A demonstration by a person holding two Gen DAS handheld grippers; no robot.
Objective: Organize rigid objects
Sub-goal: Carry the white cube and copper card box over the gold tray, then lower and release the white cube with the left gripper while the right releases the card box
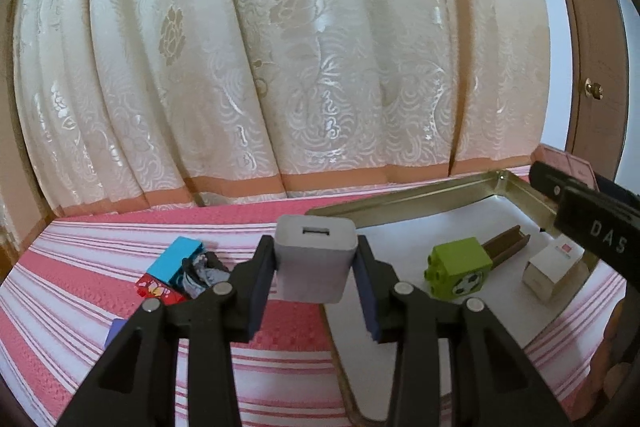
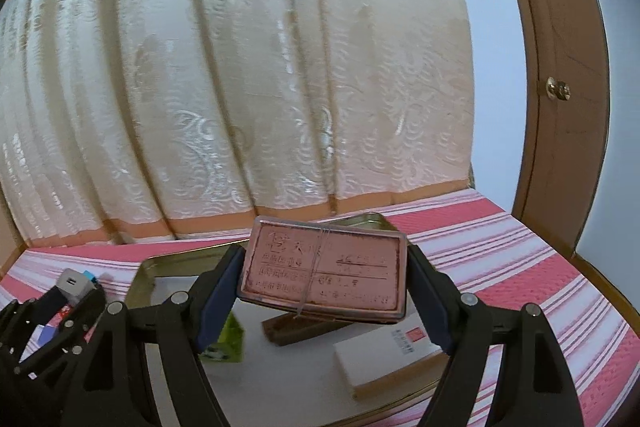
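Grey plastic in the left gripper (image 1: pixel 316 267), and it's a snug grip: the jaws are closed right down on a USB charger block (image 1: pixel 316 259), pads flat on its two side faces, carried just off the near-left corner of the metal tray (image 1: pixel 404 197). Its socket face points up and away toward the curtain (image 1: pixel 280 47); its long axis runs along the fingers, tipped forward.

Over on the other side, the right gripper (image 2: pixel 324 267) stands about half open and is clamped on a pink card case (image 2: pixel 324 263), with a thin band round its middle. The case hangs above the tray's middle, long axis crosswise from pad to pad, printed face tilted up toward the camera.

Already in the tray: a green block (image 1: pixel 460 265) near its left side, a brown bar (image 1: pixel 506 241) just behind that, and a white box (image 1: pixel 554 265) to the right. Left of the tray, out on the striped cloth (image 1: pixel 100 247), a blue block (image 1: pixel 178 259) and a red packet (image 1: pixel 158 291) wait in a small heap.

My read is both pieces are headed into the tray. To do it well, bring each one low over bare tray floor, clear of the green block and white box, level it, then let go only once it rests, and keep the two grippers from crowding each other
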